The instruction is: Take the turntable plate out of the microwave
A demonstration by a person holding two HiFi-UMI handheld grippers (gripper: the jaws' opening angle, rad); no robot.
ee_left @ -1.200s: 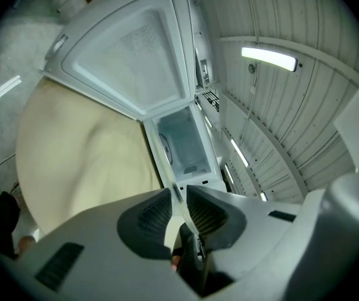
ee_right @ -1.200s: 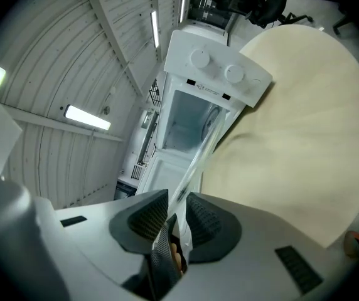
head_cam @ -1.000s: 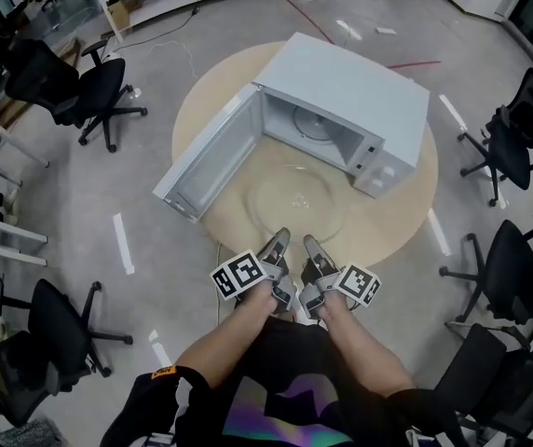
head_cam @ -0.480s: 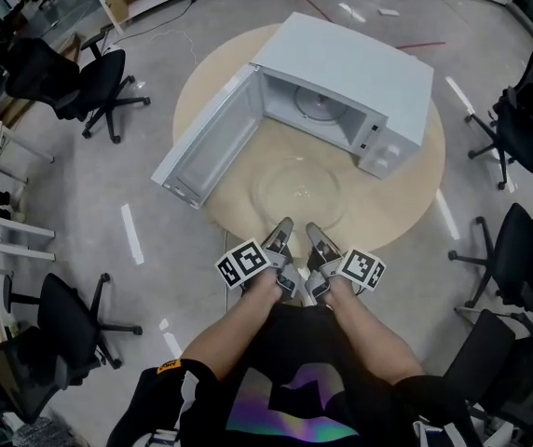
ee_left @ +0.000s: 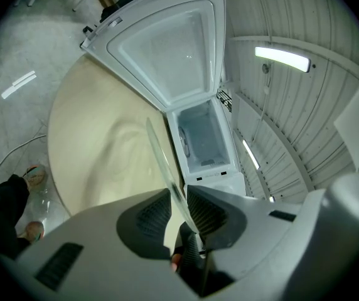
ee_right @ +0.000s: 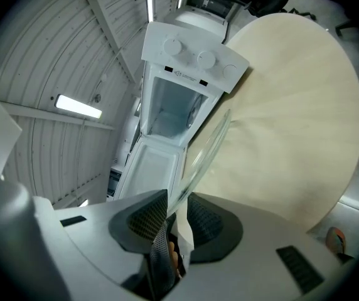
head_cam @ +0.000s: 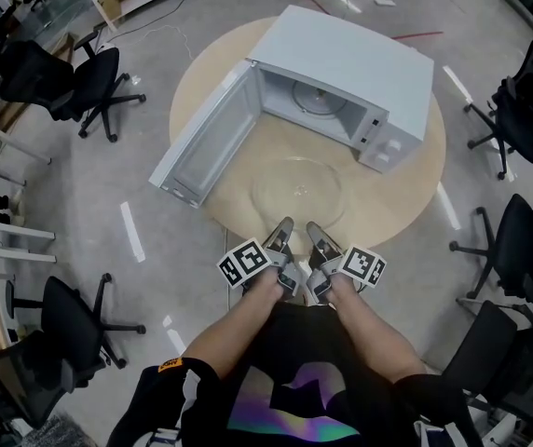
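Round beige table (head_cam: 392, 198), standing on the grey floor (head_cam: 80, 203) directly ahead of the left gripper (head_cam: 280, 238) and right gripper (head_cam: 314, 240). A white microwave (head_cam: 350, 73) is set on its far half, beyond the jaws. The door (head_cam: 206, 142) is swung wide open toward the left gripper's side. Bare tabletop is seen nearer the grippers, beneath the glass plate (head_cam: 296, 189) clamped by both; contact between plate and tabletop cannot be determined.

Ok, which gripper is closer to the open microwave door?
Left. The left gripper holds the plate on the door side; the right gripper holds it alongside, farther from the door.
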